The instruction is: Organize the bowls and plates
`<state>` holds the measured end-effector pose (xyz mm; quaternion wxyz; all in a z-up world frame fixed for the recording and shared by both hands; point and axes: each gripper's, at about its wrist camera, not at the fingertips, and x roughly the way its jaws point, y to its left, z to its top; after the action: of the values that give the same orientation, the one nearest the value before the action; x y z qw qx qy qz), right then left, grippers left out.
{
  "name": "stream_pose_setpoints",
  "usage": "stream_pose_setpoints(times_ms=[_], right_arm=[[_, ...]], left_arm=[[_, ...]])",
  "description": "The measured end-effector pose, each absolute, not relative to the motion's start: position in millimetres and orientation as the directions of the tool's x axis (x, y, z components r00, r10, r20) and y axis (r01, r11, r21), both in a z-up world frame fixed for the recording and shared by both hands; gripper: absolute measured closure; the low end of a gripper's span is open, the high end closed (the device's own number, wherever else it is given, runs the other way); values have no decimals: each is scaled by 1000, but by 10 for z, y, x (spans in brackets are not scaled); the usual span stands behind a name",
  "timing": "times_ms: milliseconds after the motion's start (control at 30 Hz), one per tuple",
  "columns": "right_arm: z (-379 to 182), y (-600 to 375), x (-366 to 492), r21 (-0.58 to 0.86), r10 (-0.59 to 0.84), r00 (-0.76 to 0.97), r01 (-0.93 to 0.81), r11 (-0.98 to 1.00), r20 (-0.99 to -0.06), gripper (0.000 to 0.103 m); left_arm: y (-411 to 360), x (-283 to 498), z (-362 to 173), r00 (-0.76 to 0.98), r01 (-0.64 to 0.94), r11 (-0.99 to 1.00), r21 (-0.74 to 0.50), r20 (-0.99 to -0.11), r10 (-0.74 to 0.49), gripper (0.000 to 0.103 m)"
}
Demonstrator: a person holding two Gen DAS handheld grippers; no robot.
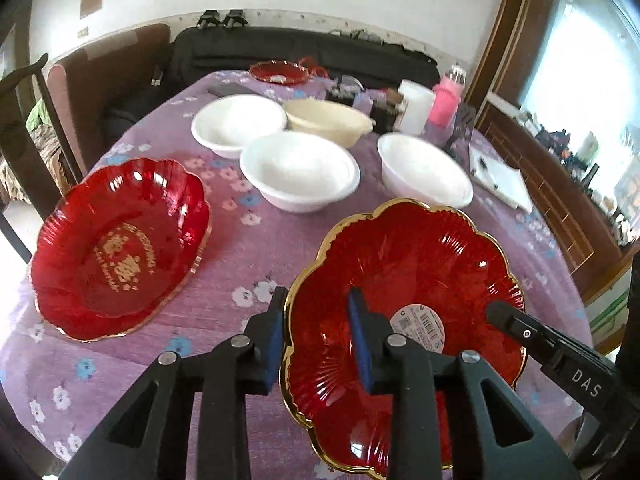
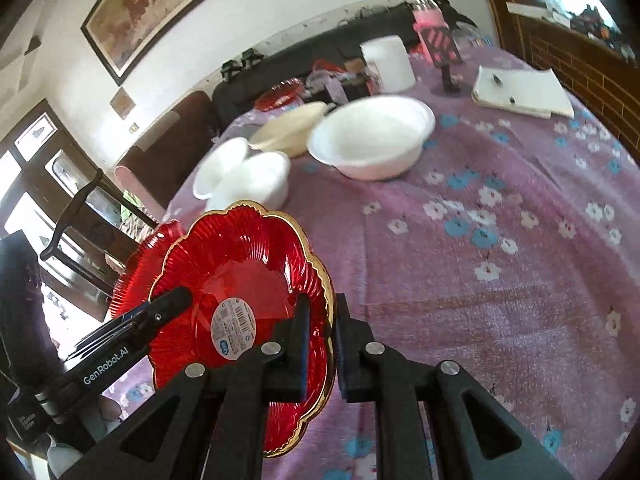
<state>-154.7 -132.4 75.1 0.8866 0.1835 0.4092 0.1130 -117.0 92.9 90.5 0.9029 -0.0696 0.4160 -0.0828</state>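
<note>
A red gold-rimmed plate (image 1: 404, 280) is held off the counter (image 1: 248, 256) by both tongs at once. The left tongs (image 1: 320, 344) are clamped on its left rim, one blue pad (image 1: 362, 332) lying inside the plate and the other outside. The right tongs (image 2: 322, 344) are closed on the opposite rim. A round label (image 2: 233, 327) is seen at the plate's centre. A second red plate (image 1: 120, 248), bearing gold lettering, rests on the purple flowered cloth to the left, apart from the held one. Three white bowls (image 1: 300, 170) and a cream bowl (image 1: 328, 118) stand beyond, close together; whether any of them touch cannot be judged through the blur
</note>
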Motion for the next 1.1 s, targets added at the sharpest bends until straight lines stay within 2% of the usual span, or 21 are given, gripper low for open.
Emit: stream_pose_setpoints(times_ms=[300,533,700,900,1100], right_arm=[[1320,-809,-1486,403,400,676,-164,900,-619,91],[1626,-110,-1212,389,490,659,-309,868,-570,91],[1459,400,-868,380,513,607,-345,858,-607,91],[999,845,-461,390,512,525,-332,859,-680,91],[591,1035,-220,370,481,475,-312,875,-737,90]], left_arm=[[1464,-1308,1433,733,22,974,-226,-659,-170,74],[2125,-1212,1683,790,-96,969,-228,-609,-65,74],[2555,-964,1502,764,-196,955,-223,-645,7,74],[2950,-647,1060,695,-283,936,-208,-717,51,74],[3049,-459,749,648,-329,931,-157,-755,101,74]])
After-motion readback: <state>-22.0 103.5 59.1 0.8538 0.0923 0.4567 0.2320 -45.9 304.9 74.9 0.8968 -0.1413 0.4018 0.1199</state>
